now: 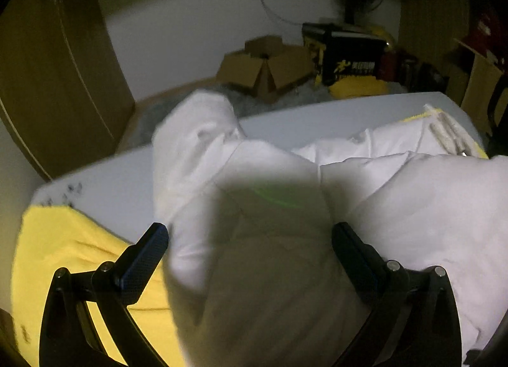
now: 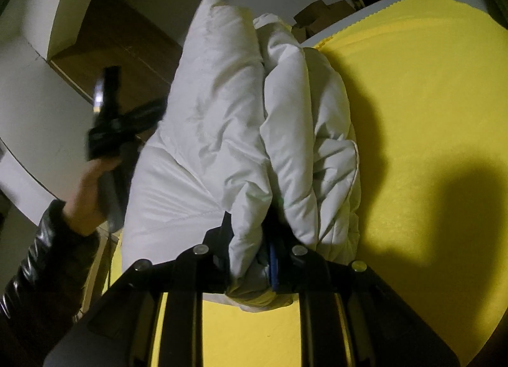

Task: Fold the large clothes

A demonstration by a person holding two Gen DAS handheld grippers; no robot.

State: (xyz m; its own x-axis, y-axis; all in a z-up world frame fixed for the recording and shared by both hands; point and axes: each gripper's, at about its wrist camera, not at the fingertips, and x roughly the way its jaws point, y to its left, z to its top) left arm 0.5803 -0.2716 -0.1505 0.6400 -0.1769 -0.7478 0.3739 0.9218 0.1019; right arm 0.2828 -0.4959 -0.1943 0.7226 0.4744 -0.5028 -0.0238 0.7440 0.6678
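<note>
Left wrist view: a dim room with boxes [image 1: 270, 65] at 12 o'clock beyond a white table [image 1: 285, 119] laid with yellow cloth [image 1: 63, 240]. My left gripper [image 1: 250, 240] stands wide, with the white padded jacket [image 1: 412, 195] bulging between its fingers, pads apparently not pressing.

Right wrist view: the same cloth [image 2: 428, 113] fills the right. My right gripper [image 2: 250, 240] is clamped narrow on the jacket [image 2: 222, 113], whose long axis runs from the jaws toward 12 o'clock. The left gripper [image 2: 111, 119] hangs at 9 o'clock, beside the jacket; I judge it nearer the free edge.
</note>
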